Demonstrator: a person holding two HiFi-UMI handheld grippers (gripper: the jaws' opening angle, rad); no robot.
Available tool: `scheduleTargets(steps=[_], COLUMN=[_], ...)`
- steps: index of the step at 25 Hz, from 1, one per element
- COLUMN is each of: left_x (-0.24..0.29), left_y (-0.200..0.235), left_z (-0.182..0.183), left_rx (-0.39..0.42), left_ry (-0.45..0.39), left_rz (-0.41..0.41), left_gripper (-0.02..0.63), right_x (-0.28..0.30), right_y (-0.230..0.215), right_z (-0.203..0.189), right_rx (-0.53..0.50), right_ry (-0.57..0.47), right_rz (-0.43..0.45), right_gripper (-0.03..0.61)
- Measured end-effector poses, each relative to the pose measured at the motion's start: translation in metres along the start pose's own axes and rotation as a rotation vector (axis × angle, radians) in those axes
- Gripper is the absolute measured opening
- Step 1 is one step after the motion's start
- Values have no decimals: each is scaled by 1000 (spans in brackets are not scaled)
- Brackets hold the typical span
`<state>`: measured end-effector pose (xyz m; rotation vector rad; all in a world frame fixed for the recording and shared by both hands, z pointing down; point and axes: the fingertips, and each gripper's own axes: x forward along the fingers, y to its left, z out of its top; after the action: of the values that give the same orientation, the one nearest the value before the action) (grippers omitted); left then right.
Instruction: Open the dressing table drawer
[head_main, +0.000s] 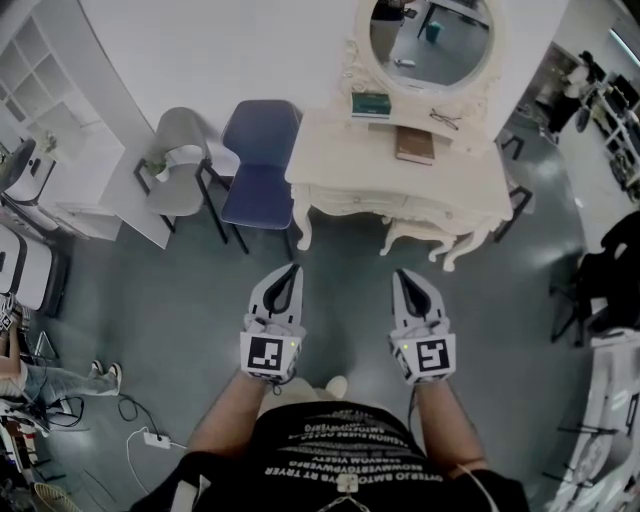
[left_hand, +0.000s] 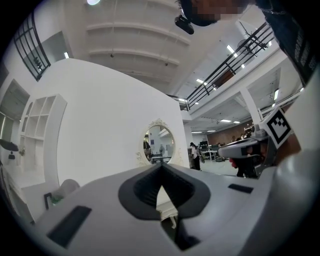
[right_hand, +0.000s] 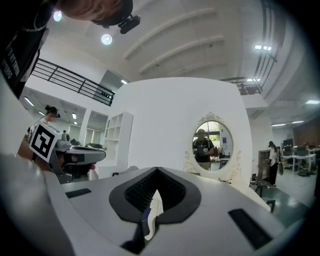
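Position: both tools are held side by side over the grey floor (head_main: 150, 300), pointing at the dressing table (head_main: 330, 170) and well apart from it.

Tools, count two.
- The left tool (head_main: 292, 268) is clenched, its jaws meeting at the tips with nothing gripped.
- The right tool (head_main: 402, 273) is likewise clenched and empty. Its own view shows the tips together, with only background seen through the slot behind them.
- One marker cube sits on each tool, just ahead of the person's forearms.

Task item: one white dressing table stands against the white wall at the top centre of the head view. It carries one oval mirror (head_main: 430, 30) in a carved frame. The drawer front (head_main: 395, 208) lies in the apron under the near edge of the tabletop, facing the tools. It appears flush, and its handle is too small to make out.

Tabletop contents, count three.
- One green book (head_main: 371, 103) lies just below the mirror.
- One brown book (head_main: 414, 146) lies nearer the front edge.
- One pair of glasses (head_main: 445, 120) lies to the right of both.

Seating, count three.
- One white stool (head_main: 415, 235) is tucked under the table.
- One blue chair (head_main: 258, 165) stands just beside the table's left end.
- One grey chair (head_main: 180, 165) stands left of the blue one.

One white shelf unit (head_main: 35, 90) stands at the far left.
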<state>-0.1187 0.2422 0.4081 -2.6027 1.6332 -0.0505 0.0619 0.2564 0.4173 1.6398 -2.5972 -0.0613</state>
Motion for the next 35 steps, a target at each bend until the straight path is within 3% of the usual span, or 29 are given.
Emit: scheduleTargets(steps=[11,14,21,25,35], left_x=[0,7,40,67,122], left_y=[0,-2,3,13,46], left_z=[-11,-18,-32,-39,-45], left_rx=[-35,-37,-48,-9,-13], left_ry=[42,56,88,108,121], left_rz=[-17,-48,-121,-148,-170], left_gripper=[6,54,67,67,67], right_x=[1,6,34,55,113], right_y=[6,7,1,-7,-27], right_z=[-6,-8,-13,-16,-15], right_rx=[24,30,1,-2,23], right_ry=[12,18,40,49,60], right_rz=[6,3,1,-16,-41], right_gripper=[-11,-11,-11,-11,-11])
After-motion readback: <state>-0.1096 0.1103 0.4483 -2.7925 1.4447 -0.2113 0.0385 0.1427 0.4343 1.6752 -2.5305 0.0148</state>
